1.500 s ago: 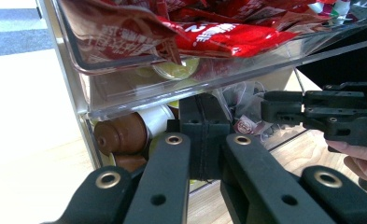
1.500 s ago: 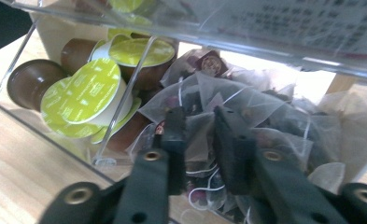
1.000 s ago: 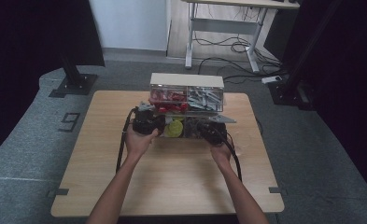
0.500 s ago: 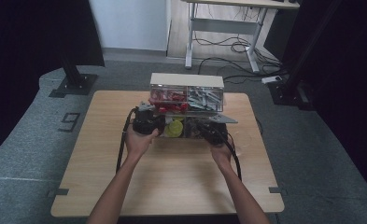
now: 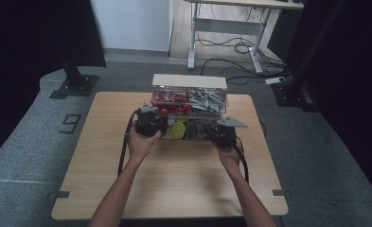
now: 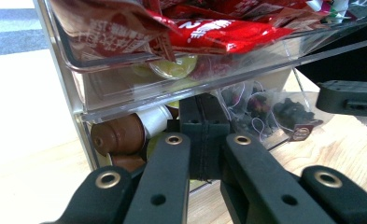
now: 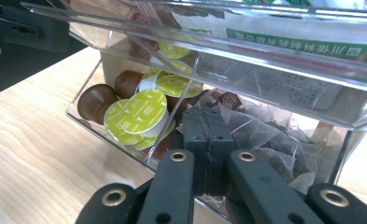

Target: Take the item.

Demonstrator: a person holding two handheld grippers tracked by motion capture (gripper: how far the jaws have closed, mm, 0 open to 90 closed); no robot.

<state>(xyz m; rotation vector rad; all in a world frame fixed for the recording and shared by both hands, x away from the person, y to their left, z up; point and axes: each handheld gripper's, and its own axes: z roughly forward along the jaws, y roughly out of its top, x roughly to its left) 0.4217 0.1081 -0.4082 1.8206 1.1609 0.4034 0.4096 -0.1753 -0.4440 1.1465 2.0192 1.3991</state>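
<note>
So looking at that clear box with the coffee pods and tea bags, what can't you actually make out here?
- Whether either shut gripper touches the clear organizer: left gripper and right gripper cover the contact spot in their own views.
- Print on the red packets: blurred and cut by the top edge, left gripper view.
- Contents in the high view: too small, dim.
- Tea bags: partly behind the right gripper.

a "9" marked on the grey floor mat [image 5: 69, 124]; green chinese print, illegible, on a white packet [image 7: 302, 44].
</note>
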